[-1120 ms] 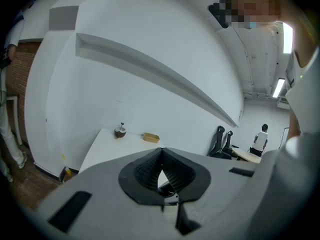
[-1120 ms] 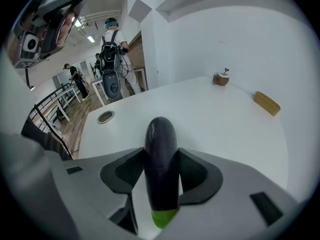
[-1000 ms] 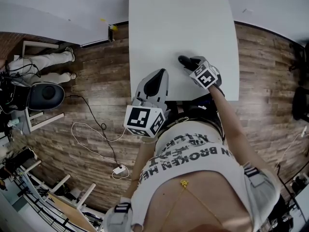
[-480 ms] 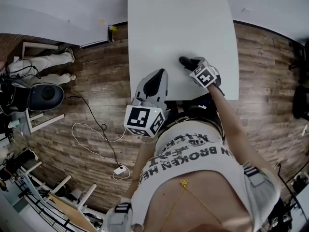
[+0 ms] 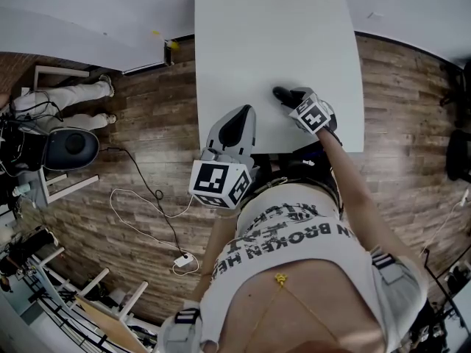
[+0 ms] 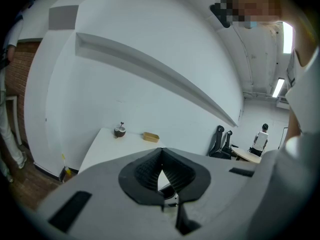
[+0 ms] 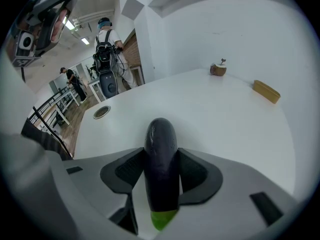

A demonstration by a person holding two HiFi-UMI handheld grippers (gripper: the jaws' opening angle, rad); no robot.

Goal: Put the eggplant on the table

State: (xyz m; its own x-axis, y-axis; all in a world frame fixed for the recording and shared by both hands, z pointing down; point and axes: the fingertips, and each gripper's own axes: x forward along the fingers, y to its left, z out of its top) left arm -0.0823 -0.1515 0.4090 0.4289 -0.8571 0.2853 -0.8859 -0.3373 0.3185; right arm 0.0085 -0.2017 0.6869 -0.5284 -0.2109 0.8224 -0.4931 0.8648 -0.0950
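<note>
Grips eggplant (image 7: 161, 159) lengthwise in right gripper (image 5: 288, 98) over table (image 5: 272, 35), tip toward twelve o'clock; holds left gripper (image 6: 160, 158) at eight o'clock, jaws together, empty.

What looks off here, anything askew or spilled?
Nothing stands out. Eggplant sits straight in the right hand-held gripper, gripped, over the table. Left hand-held gripper is shut, empty. Brown item and tan block sit at the far end; no spills.

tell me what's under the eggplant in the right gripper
The white table lies under the eggplant, clamped in the right gripper. Whether its tip touches the table cannot be seen; its body covers that spot.
</note>
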